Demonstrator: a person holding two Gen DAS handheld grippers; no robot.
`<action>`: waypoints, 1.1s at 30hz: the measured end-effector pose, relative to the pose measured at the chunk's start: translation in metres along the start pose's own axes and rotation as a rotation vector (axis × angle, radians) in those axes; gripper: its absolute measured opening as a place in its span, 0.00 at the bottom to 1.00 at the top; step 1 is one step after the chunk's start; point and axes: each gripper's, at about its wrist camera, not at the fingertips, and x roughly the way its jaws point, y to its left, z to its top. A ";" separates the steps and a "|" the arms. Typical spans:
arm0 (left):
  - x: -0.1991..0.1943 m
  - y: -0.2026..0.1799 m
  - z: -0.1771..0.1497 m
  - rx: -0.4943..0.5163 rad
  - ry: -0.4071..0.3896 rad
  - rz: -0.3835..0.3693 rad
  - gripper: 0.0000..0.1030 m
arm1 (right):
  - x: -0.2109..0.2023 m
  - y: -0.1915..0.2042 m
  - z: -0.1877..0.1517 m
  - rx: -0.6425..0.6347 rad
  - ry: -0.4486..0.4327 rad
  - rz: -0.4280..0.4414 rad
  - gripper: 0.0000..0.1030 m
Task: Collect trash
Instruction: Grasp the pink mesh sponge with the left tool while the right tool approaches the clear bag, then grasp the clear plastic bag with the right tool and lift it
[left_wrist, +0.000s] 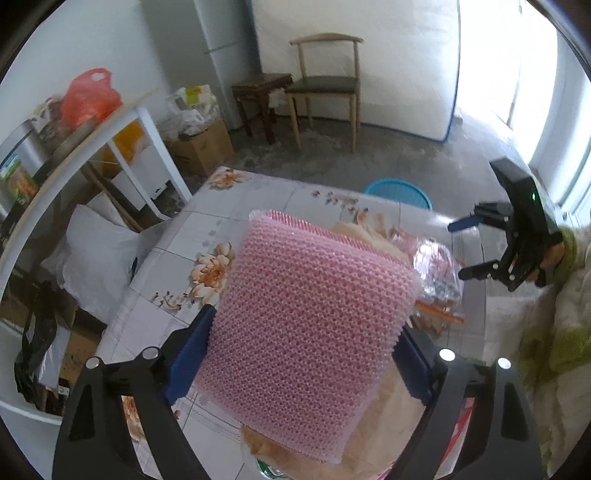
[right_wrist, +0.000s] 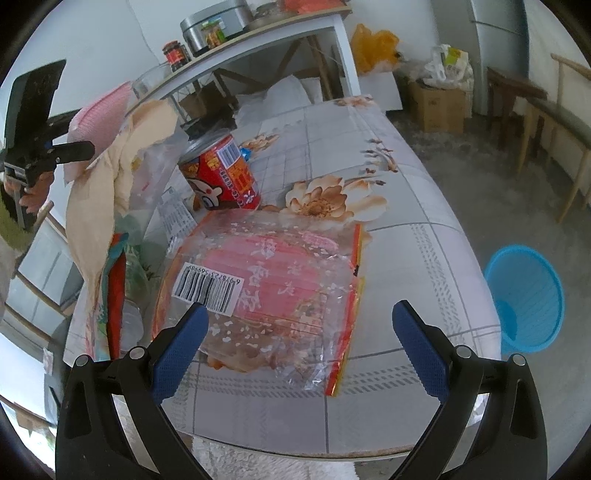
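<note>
My left gripper is shut on a pink bubble-wrap sheet and holds it above the table; the sheet also shows in the right wrist view with beige crumpled paper hanging below it. My right gripper is open and empty, low over a clear red-printed plastic wrapper lying flat on the floral tablecloth. A red can stands behind the wrapper. A blue trash basket sits on the floor to the right of the table; its rim shows in the left wrist view.
A white shelf table with jars and a metal box stands behind. A cardboard box, a wooden chair, a dark stool and bags stand on the floor. A red-green packet lies at the table's left.
</note>
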 end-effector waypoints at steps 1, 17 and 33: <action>-0.004 0.002 0.000 -0.012 -0.014 0.011 0.84 | -0.003 -0.001 0.000 0.002 -0.006 -0.001 0.93; -0.111 -0.056 -0.083 -0.594 -0.360 0.193 0.84 | -0.041 0.036 -0.032 -0.366 -0.127 -0.116 0.92; -0.097 -0.178 -0.163 -0.789 -0.460 0.274 0.84 | 0.024 0.103 -0.061 -0.814 -0.117 -0.418 0.60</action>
